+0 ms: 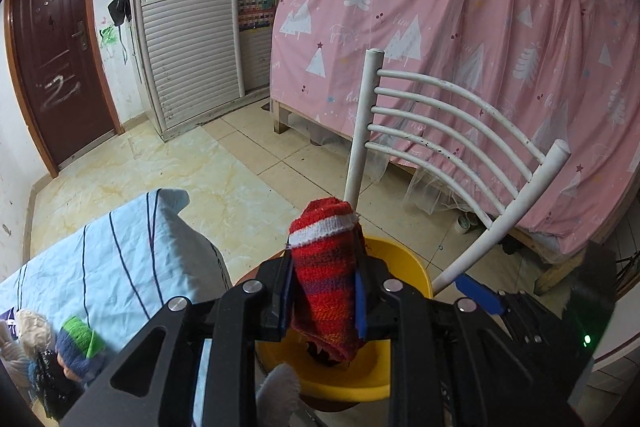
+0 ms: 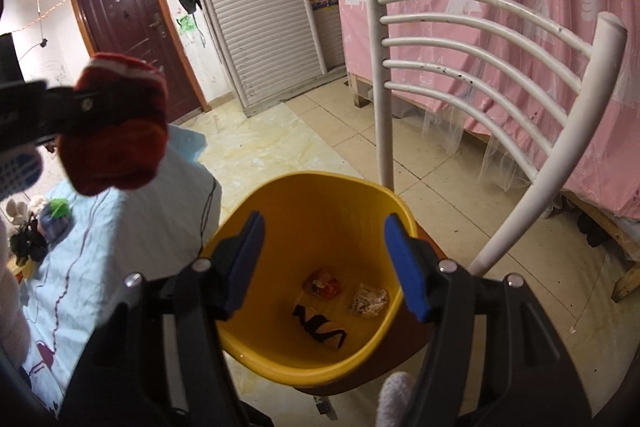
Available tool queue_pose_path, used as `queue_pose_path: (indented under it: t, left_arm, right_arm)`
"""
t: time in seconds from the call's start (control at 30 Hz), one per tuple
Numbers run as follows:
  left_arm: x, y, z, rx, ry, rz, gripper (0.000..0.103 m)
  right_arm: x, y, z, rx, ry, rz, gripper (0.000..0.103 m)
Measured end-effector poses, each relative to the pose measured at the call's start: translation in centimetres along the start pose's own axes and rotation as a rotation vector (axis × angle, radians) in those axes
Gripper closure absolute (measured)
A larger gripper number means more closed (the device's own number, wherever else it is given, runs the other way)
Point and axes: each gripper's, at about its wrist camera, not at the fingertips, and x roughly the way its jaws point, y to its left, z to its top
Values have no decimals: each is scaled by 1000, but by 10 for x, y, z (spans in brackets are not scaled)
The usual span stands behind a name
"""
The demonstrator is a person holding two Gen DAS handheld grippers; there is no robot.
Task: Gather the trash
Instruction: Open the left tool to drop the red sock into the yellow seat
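The left tongs (image 1: pixel 324 301) hold a soft, light sock (image 1: pixel 326 267) by its middle above the bin (image 2: pixel 308 307). The right tongs (image 2: pixel 324 263) gape wide, empty.

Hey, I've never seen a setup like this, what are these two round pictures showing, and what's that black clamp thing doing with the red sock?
No robot here: a person carries a hand-held gripper in each hand, each with a fisheye camera looking along its two fingers. One picture is the left camera's, the other the right's.

The left hand-held gripper is shut on a red striped sock with a white band, above a yellow bin that stands on a white-backed chair.

The right hand-held gripper is open and empty over the bin. Three pieces of trash lie at its bottom.

To the left, a table under a light blue striped cloth carries more knitted things.
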Motion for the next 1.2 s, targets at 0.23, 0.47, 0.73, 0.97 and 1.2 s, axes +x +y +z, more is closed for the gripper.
queue_pose_path:
  t: [0.23, 0.47, 0.73, 0.97, 1.2]
  left_arm:
    - [-5, 1, 1, -15, -11, -19, 62]
    - [-24, 17, -4, -44, -26, -31, 62]
    - [-56, 50, -6, -97, -61, -22, 62]
    - [-91, 85, -8, -125, -94, 8, 62]
    - [-120, 132, -15, -186, -120, 55, 62]
  right_arm:
    - [-11, 3, -3, 9, 2, -8, 43]
    - [-20, 14, 1, 2, -6, 5, 43]
    - [-35, 46, 8, -48, -26, 20, 43]
    - [-40, 84, 13, -103, -35, 53, 41]
    - [-39, 131, 15, -170, -27, 99, 41]
